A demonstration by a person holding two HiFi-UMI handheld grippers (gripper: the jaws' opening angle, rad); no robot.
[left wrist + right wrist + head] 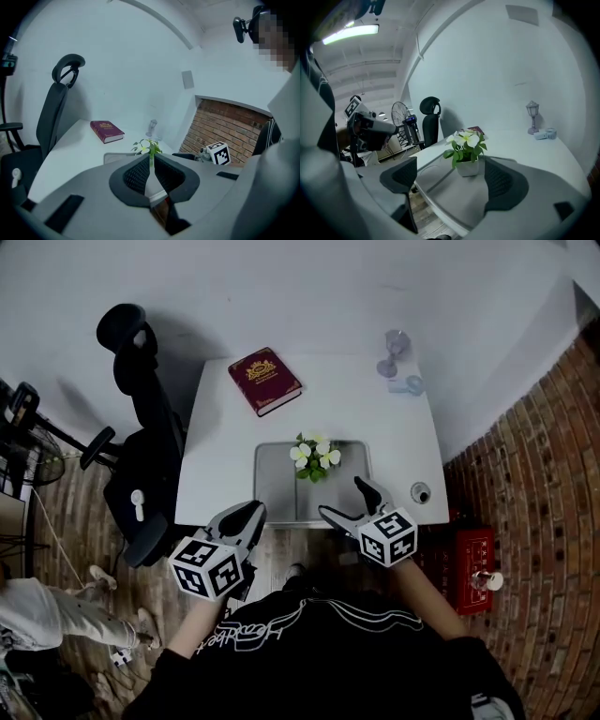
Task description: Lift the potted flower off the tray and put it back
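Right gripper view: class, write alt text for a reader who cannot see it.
A white potted flower stands on a grey tray on a white table, framed by the open jaws of the right gripper, untouched. A black office chair stands behind.

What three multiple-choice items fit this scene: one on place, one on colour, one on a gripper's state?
1. Where on the tray does the pot stand?
A. near left corner
B. by the far edge
C. near right corner

2. What colour is the book?
A. green
B. yellow
C. dark red

3. How do the jaws of the right gripper stand?
A. apart, short of the pot
B. shut on the pot
C. shut on nothing

1 B: the head view shows it at the far edge.
2 C: its cover is dark red.
3 A: the right gripper view shows the jaws wide apart, with the pot beyond them.
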